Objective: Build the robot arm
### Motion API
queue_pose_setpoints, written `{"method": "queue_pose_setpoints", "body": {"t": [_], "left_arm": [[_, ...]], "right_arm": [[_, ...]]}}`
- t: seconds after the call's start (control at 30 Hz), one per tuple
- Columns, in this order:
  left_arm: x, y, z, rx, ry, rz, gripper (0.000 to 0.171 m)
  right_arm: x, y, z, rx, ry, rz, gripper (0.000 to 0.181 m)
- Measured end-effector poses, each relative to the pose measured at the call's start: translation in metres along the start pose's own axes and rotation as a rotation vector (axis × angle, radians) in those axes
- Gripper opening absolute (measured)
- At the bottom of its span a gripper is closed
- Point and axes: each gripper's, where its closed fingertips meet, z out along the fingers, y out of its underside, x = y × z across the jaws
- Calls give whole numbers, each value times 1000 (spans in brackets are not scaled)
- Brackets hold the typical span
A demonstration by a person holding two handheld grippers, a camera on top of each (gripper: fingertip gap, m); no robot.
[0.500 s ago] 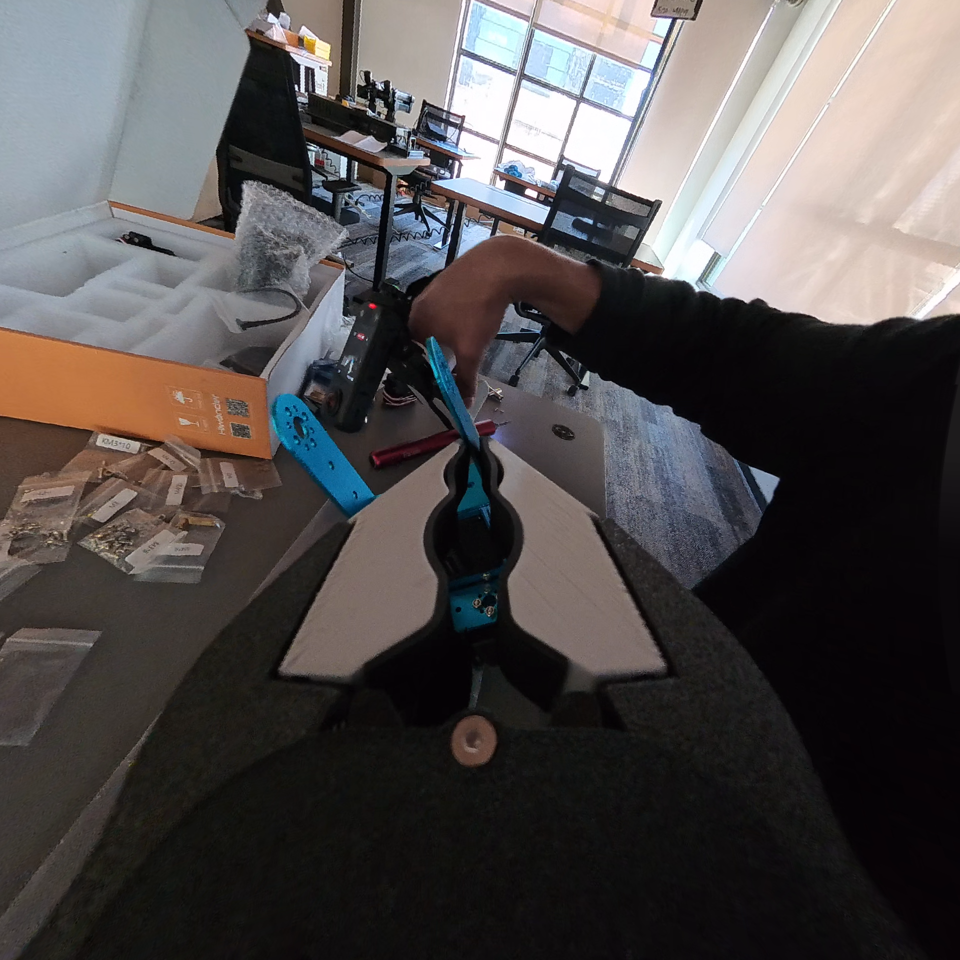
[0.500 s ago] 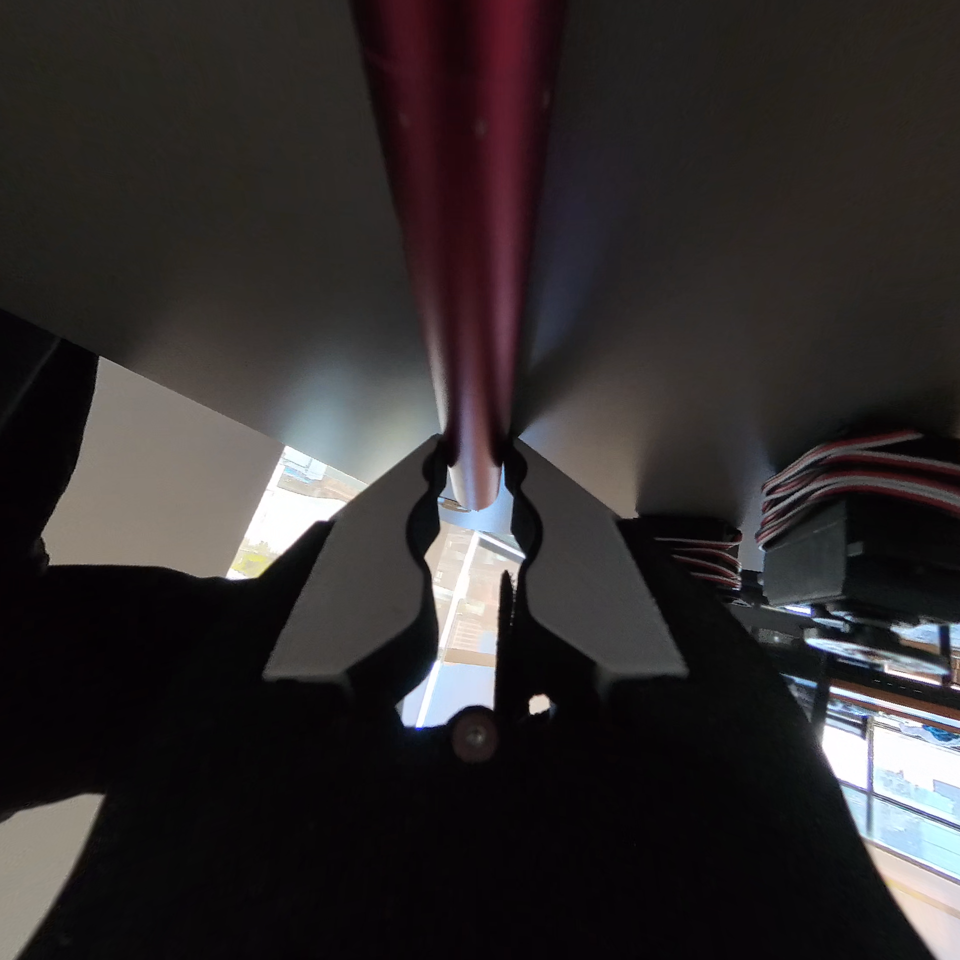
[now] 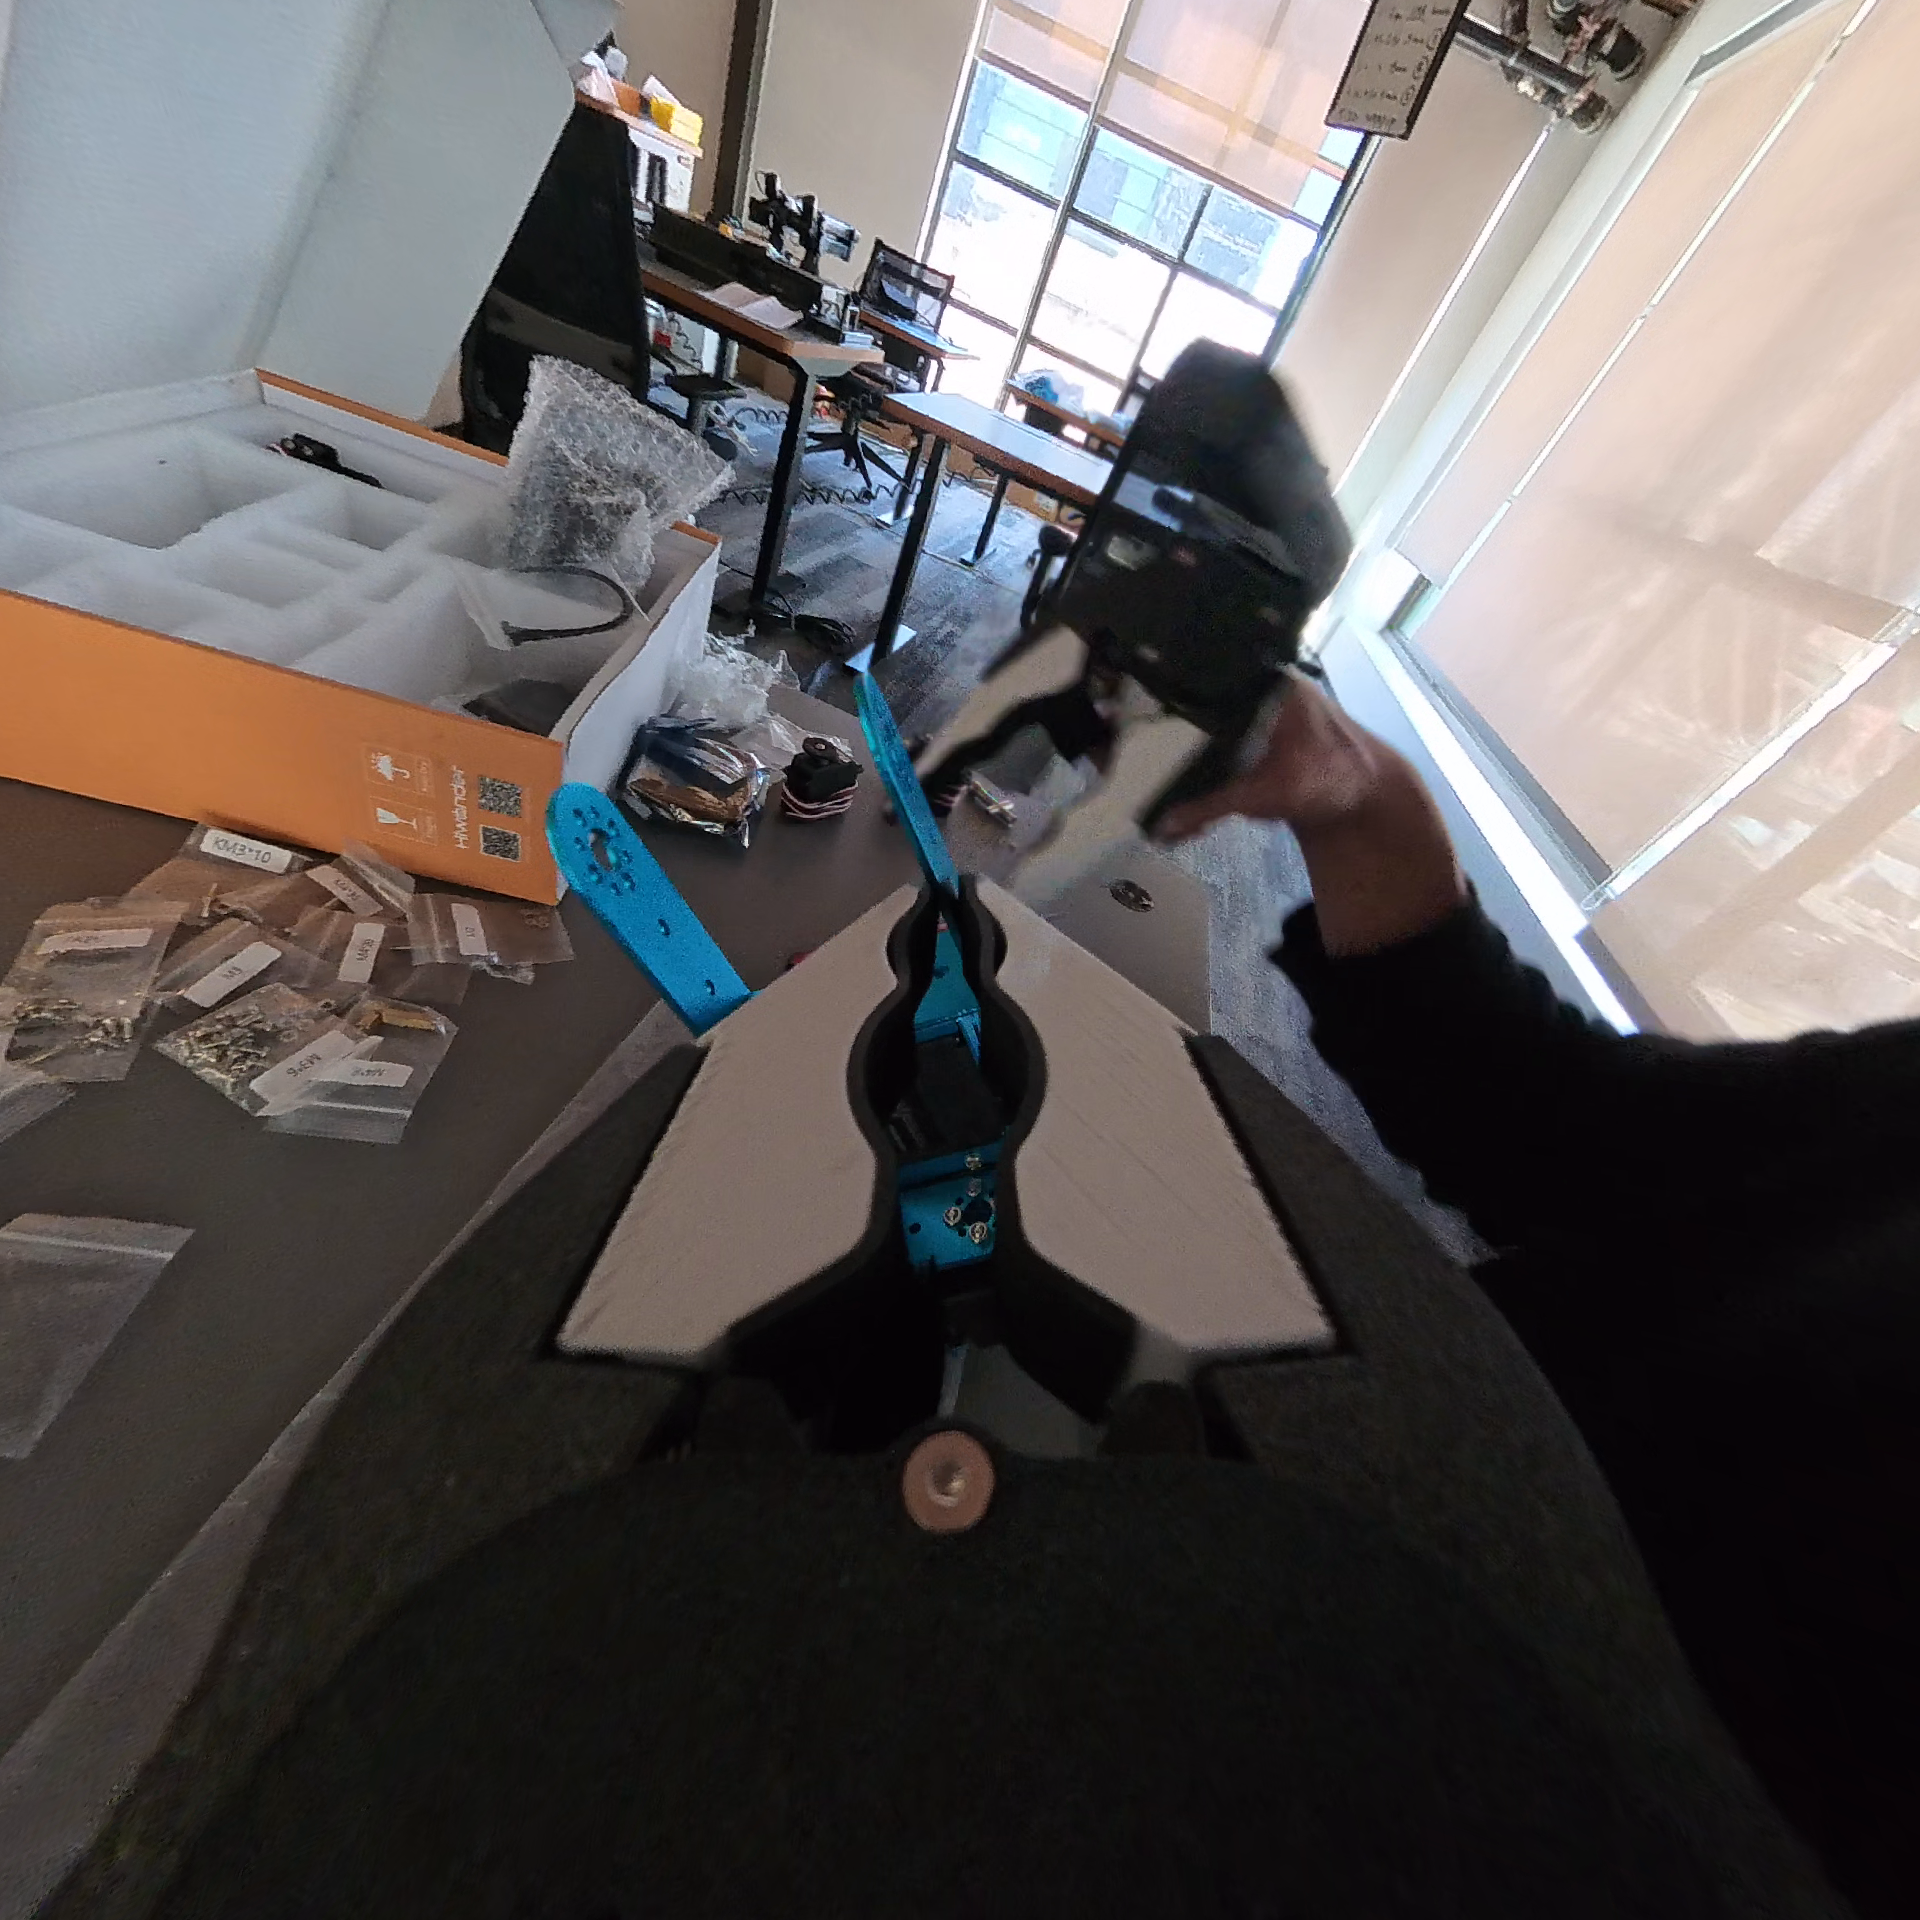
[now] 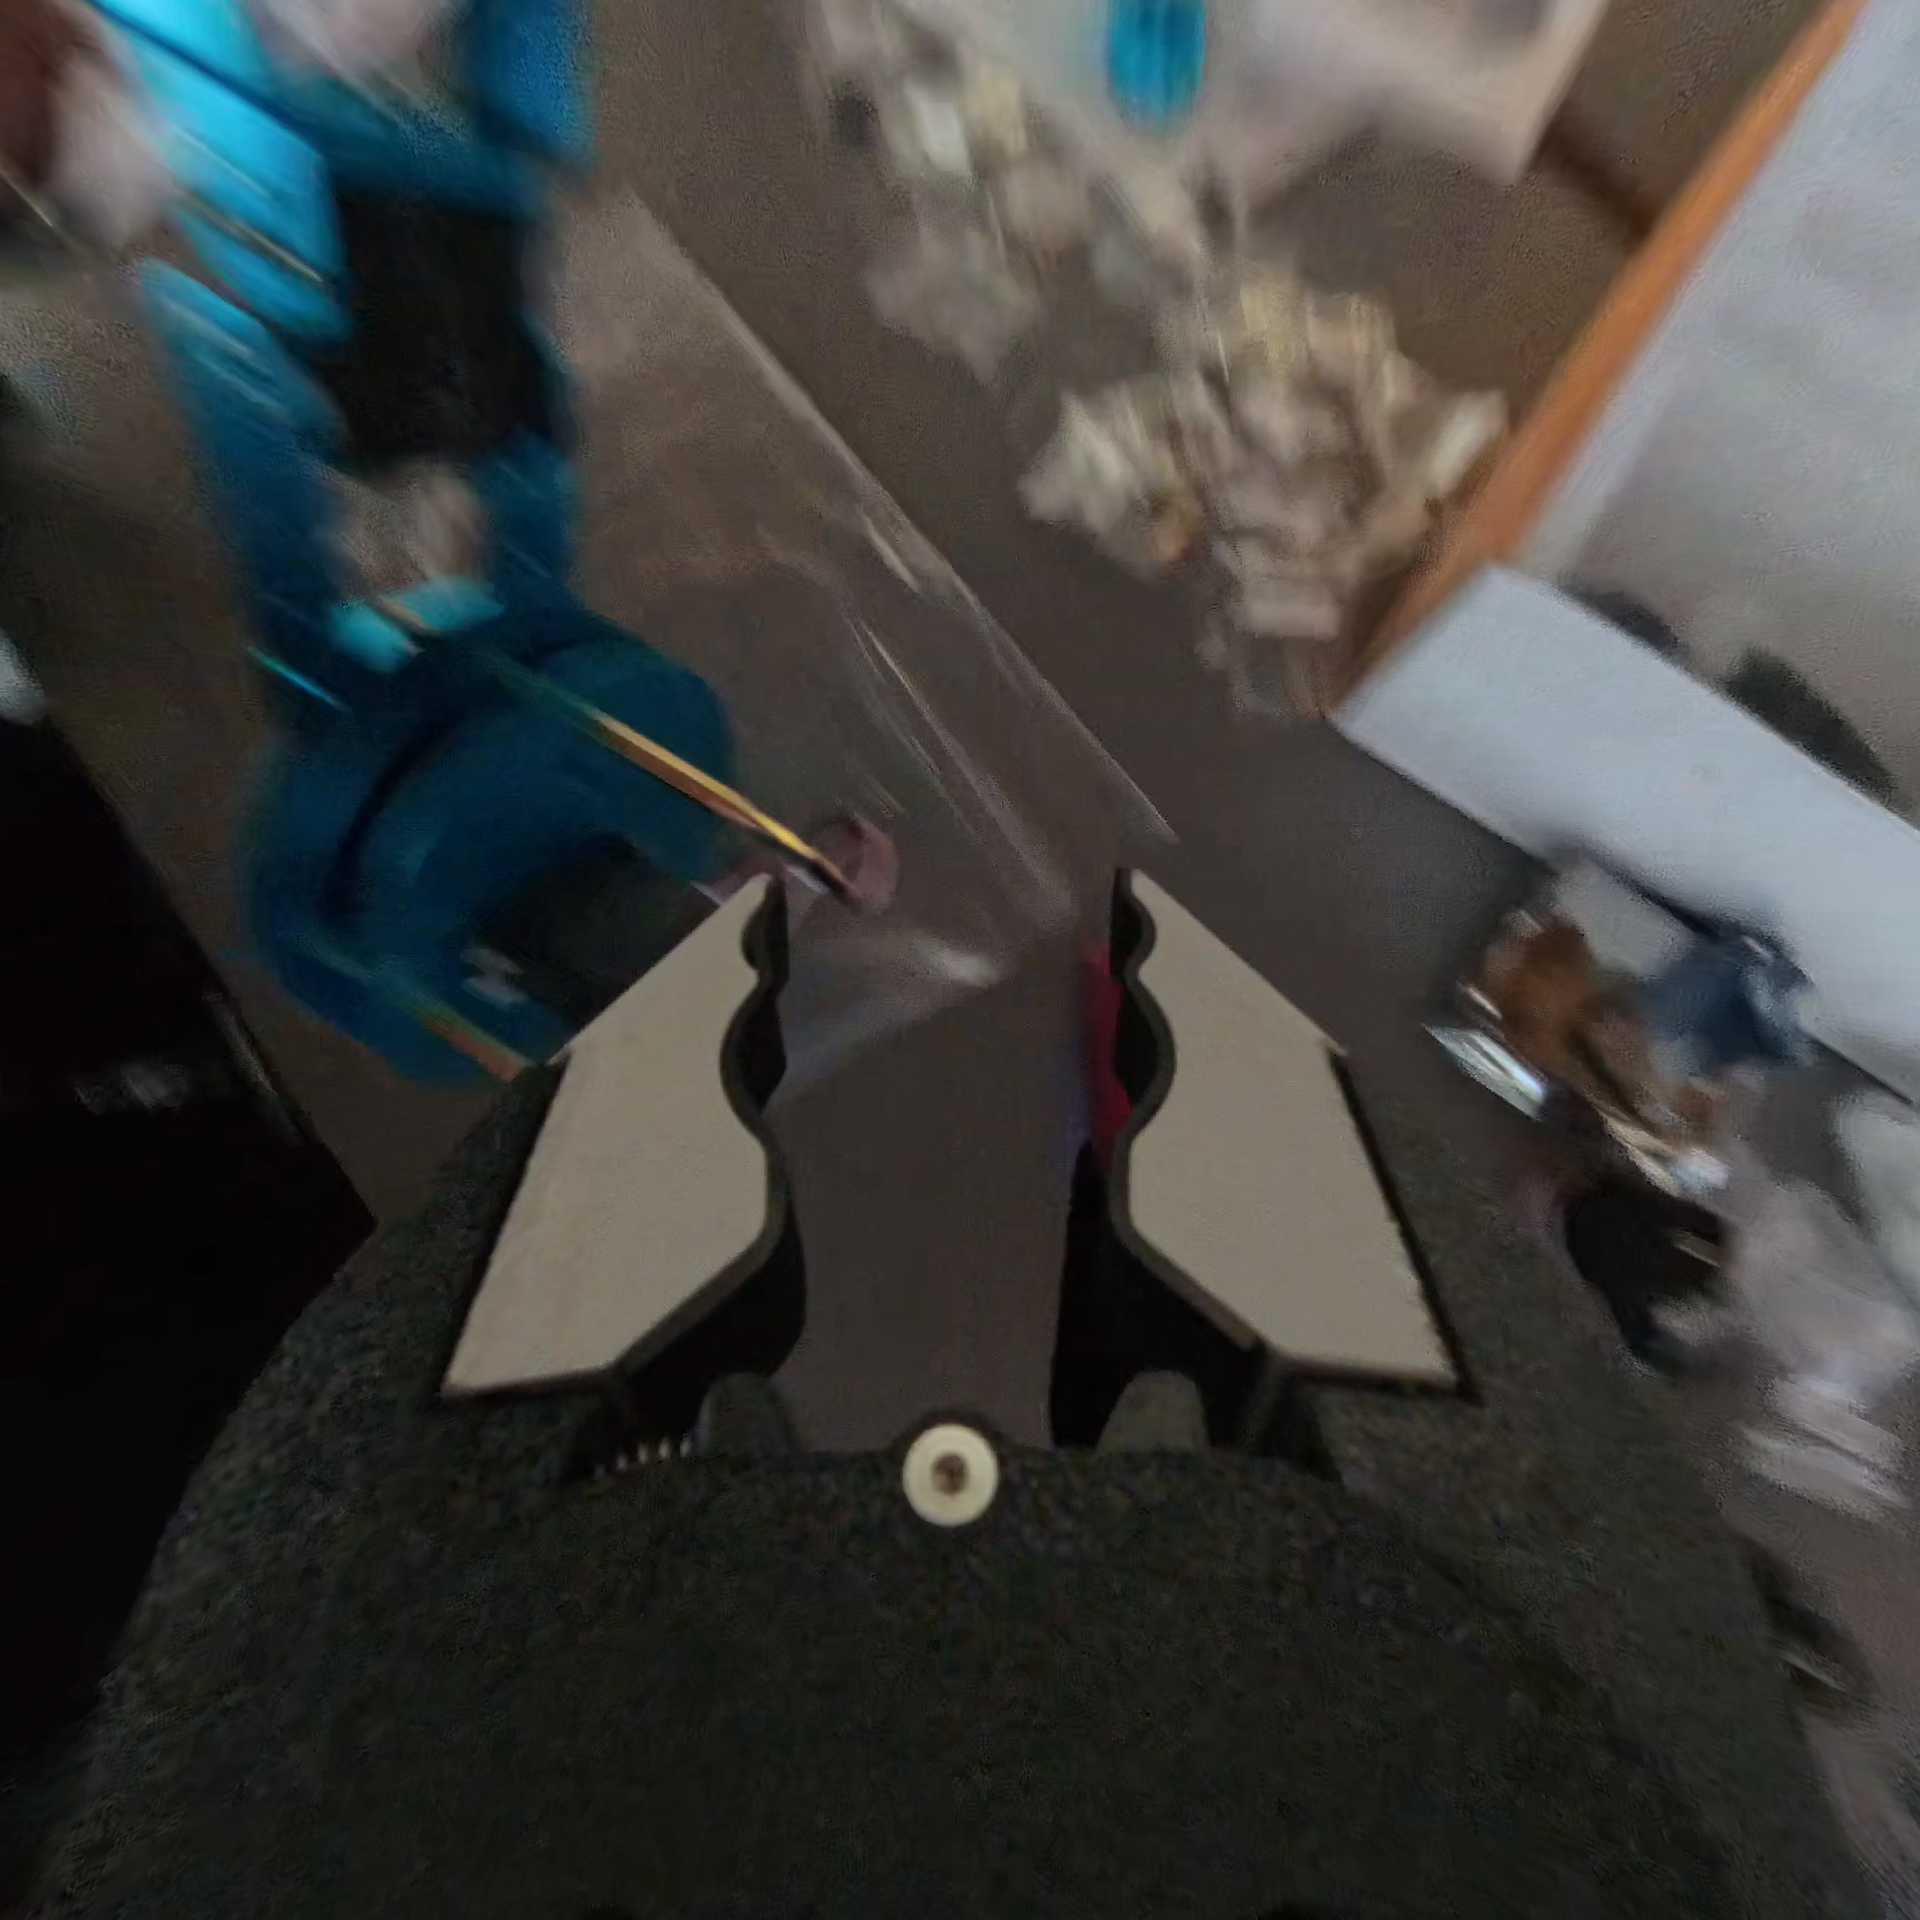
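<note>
My left gripper [image 3: 948, 920] clamps blue metal servo bracket assembly [image 3: 940, 1049] above dark desk [image 3: 312, 1226]. My right gripper [image 4: 943, 894] spread wide, empty, blurred, hovering right of assembly; orange box [image 3: 260, 748] far left.

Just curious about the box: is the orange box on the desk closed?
No, the orange box lies open, its white foam compartments showing in the left wrist view.

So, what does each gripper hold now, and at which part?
The left gripper is shut on the blue bracket assembly, clamping its middle body. The right gripper is open; nothing sits between its jaws.
</note>
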Motion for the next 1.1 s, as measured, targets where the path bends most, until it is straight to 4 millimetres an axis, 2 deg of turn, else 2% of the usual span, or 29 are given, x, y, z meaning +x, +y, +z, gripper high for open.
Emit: {"method": "queue_pose_setpoints", "body": {"t": [0.1,0.2,0.23,0.33,0.43,0.53,0.67,0.7,0.77,0.8,0.87,0.9,0.97,1.03,1.1], "left_arm": [[3,0,-1,14,-22,14,2],[6,0,-2,22,-67,27,2],[8,1,-2,25,-86,30,2],[19,1,0,35,-125,33,2],[36,1,4,36,-147,55,1],[51,2,11,40,-166,88,0],[70,5,18,44,-153,186,2],[75,4,18,59,-143,210,5],[87,-3,8,142,-116,262,41],[88,-5,-1,189,-123,291,44],[68,-5,-17,252,-186,311,44],[57,1,-16,235,-169,286,46],[49,26,1,103,4,196,63],[63,46,14,9,244,141,66],[63,52,27,-19,318,165,62]], "right_arm": [[-71,-36,-1,332,-24,110,64],[-112,-54,0,485,27,177,63],[-119,-57,1,500,70,169,59],[-120,-64,5,515,221,135,54],[-119,-66,4,518,277,131,45],[-117,-63,-2,515,324,93,25],[-122,-54,-14,522,242,108,24],[-121,-52,-17,532,230,120,24],[-119,-46,-24,546,227,115,24],[-120,-44,-26,552,200,120,24],[-124,-40,-30,570,117,130,24],[-125,-38,-32,582,76,134,24],[-123,-33,-39,609,7,156,25],[-119,-28,-45,635,-66,177,25],[-119,-23,-50,663,-138,158,25]]}}
